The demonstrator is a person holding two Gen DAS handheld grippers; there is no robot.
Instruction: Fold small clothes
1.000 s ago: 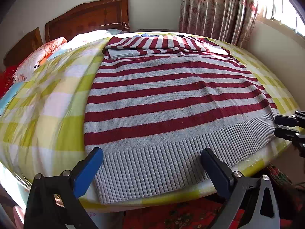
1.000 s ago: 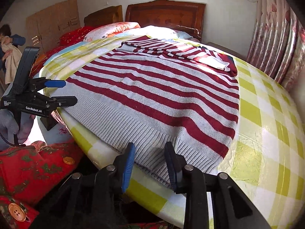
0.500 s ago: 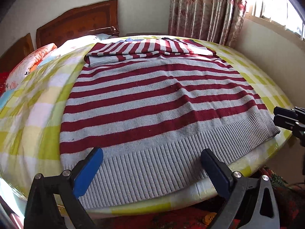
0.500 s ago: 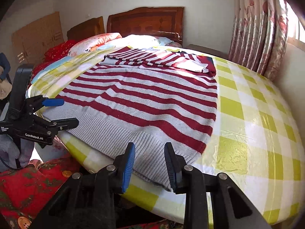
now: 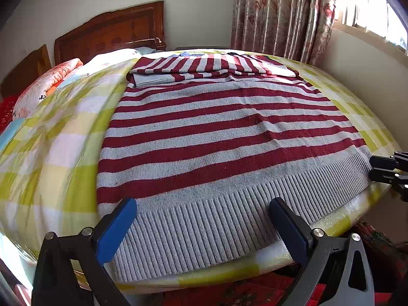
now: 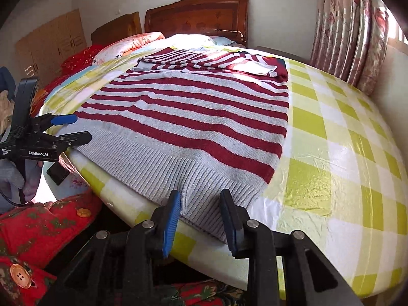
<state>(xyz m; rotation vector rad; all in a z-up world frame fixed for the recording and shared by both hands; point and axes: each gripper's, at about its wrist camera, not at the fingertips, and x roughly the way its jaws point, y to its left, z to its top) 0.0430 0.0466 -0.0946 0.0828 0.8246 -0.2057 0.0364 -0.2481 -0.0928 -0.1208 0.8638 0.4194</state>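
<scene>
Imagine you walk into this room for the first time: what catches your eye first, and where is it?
First, the red-and-grey striped knitted sweater, spread flat over the yellow-checked plastic-covered table, its sleeves folded across the far end. Next, the two blue-padded grippers at its ribbed grey hem: the left gripper wide open over the hem, the right gripper open around the hem's right corner.

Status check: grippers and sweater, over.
Left gripper open over ribbed hem. Right gripper open at hem corner. Striped sweater flat, sleeves folded in. Nothing in the way.
</scene>
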